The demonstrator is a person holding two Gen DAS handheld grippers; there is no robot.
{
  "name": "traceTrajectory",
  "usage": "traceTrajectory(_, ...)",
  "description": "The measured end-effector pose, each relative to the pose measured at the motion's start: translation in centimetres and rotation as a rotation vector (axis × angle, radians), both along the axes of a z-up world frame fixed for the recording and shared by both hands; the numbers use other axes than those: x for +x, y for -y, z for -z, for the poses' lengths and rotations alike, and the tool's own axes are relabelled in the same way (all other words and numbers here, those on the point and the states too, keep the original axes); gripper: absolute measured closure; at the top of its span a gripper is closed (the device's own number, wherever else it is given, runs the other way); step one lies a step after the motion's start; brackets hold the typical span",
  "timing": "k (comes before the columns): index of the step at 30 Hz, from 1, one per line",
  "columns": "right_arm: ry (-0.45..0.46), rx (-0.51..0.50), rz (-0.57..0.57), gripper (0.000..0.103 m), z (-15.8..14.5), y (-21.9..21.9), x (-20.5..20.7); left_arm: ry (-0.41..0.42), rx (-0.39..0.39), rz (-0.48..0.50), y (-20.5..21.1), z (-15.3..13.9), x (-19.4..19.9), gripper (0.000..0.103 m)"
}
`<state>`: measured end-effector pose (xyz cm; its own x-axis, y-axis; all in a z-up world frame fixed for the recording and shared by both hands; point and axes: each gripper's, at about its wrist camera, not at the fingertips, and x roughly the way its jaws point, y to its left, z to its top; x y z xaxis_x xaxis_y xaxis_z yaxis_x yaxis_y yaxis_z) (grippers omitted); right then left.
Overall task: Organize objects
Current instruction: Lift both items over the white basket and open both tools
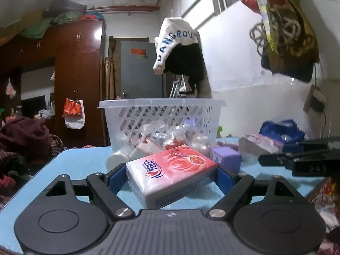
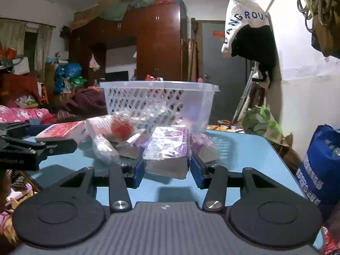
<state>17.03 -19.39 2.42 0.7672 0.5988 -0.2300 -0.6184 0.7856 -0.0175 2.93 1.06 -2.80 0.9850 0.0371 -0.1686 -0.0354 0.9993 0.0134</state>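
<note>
Seemingly midway, the left gripper (image 1: 171, 175) pinched a red tissue pack (image 1: 170, 173) and the right gripper (image 2: 165, 165) pinched a purple pack (image 2: 166, 150), both just above the blue table (image 2: 244, 148), before the part-filled white basket (image 2: 159, 99), other packets left outside.

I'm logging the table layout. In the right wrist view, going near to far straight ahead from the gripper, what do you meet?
right gripper closed on the purple-wrapped pack → white plastic basket → brown wardrobe at the far wall.
</note>
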Motion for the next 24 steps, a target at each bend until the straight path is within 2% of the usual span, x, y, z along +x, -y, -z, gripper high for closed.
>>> traceTrajectory(8, 0.028, 0.042, -0.040, 0.053, -1.6, -0.5, 0.6, 0.047, -0.044, -0.017, -1.9, -1.5, 0.2, 0.015)
traceTrajectory(10, 0.045, 0.038, -0.051, 0.053, -2.7, -0.9, 1.1, 0.068, -0.044, -0.006, -2.6, -2.8, 0.6, 0.015)
traceTrajectory(13, 0.067, 0.068, -0.080, 0.053, -5.4, -1.4, 2.3, 0.093, -0.097, 0.001, -4.1, -5.7, 2.1, 0.015)
traceTrajectory(15, 0.097, 0.075, -0.088, 0.053, -7.0, -1.8, 3.0, 0.099, -0.132, 0.021, -5.0, -7.6, 3.7, 0.015)
traceTrajectory(18, 0.116, 0.040, -0.068, 0.053, -9.0, -3.4, 5.2, 0.091, -0.146, 0.022, -5.8, -10.1, 7.1, 0.015)
traceTrajectory(21, 0.059, 0.002, -0.025, 0.053, -10.0, -5.4, 9.2, 0.009, -0.150, -0.014, -6.4, -11.9, 12.4, 0.015)
traceTrajectory(24, 0.013, -0.018, -0.025, 0.053, -9.4, -6.4, 11.6, -0.060, -0.164, -0.031, -7.0, -11.3, 16.0, 0.015)
